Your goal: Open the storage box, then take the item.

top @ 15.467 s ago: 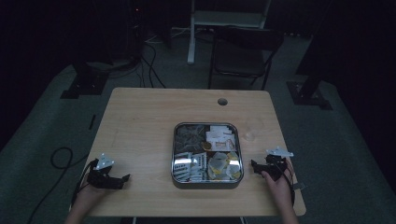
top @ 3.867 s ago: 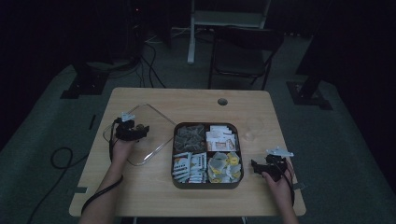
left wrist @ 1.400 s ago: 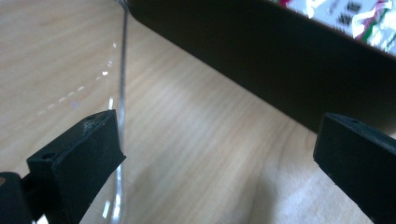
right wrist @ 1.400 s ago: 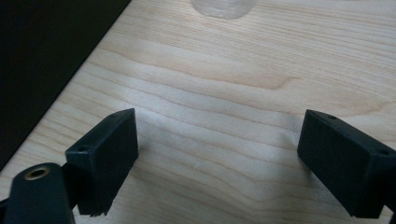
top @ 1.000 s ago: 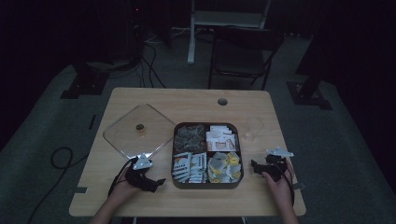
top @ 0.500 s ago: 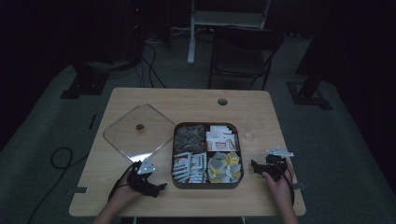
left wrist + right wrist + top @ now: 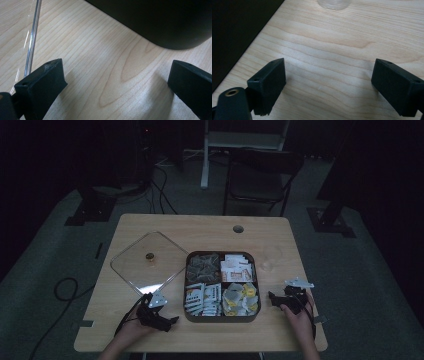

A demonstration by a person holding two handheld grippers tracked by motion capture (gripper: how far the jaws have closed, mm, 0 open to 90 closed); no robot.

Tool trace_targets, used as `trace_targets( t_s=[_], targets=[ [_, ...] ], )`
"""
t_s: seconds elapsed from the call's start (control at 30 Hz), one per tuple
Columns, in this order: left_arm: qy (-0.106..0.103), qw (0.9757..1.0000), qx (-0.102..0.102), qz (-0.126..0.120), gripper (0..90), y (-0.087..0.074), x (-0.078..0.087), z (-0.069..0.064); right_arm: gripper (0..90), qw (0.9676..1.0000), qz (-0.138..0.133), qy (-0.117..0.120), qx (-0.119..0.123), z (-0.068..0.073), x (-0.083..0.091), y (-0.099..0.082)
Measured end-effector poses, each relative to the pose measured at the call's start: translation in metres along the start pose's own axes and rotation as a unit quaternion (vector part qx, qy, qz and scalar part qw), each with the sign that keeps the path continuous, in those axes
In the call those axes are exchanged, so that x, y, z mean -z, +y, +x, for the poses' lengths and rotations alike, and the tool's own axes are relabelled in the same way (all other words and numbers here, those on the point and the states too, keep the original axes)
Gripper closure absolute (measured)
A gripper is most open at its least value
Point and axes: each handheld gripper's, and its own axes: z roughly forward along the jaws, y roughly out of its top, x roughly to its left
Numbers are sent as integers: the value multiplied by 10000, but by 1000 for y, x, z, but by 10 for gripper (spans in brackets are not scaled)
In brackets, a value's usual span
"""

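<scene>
Clear flat lid, square with rounded corners and one small brass knob, is lying on the pale wood-grain table, just ahead of the left gripper; its thin glassy edge is running past the outer side of that gripper's left jaw. Matte black blocky jaws are standing wide apart, nothing between them but bare wood, and the tray's dark rounded corner is sitting just beyond the right jaw. One square black tray with four compartments is lying between the two grippers, holding packets: greyish, white-and-orange, white printed, yellowish. Right gripper is resting beside the tray, jaws also spread wide over bare wood, with the tray wall off its left jaw. One clear round glass base is sitting ahead of them.
</scene>
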Motion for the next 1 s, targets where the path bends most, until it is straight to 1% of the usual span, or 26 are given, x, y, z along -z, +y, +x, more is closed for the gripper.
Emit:
trace_targets(
  t_s=[0.17, 0.67, 0.8, 0.83, 0.9, 1.0],
  targets=[
    [22, 10000, 15, 2, 16, 0, 0, 0, 119, 9999, -3, -106, -98, -1, 0, 0],
    [33, 10000, 32, -3, 15, 0, 0, -1, 135, 9999, -16, -125, -115, 0, 6, -5],
    [34, 10000, 32, -4, 15, 0, 0, -1, 140, 9999, -15, -79, -100, -1, 8, -6],
    [34, 10000, 32, -4, 15, 0, 0, -1, 141, 9999, -13, -39, -121, -1, 8, -6],
    [34, 10000, 32, -4, 15, 0, 0, -1, 145, 9998, -16, 119, -179, -2, 10, -6],
    [33, 10000, 32, -3, 15, 0, 0, -1, 145, 9996, -84, 203, -165, -1, 15, -2]
  ],
)
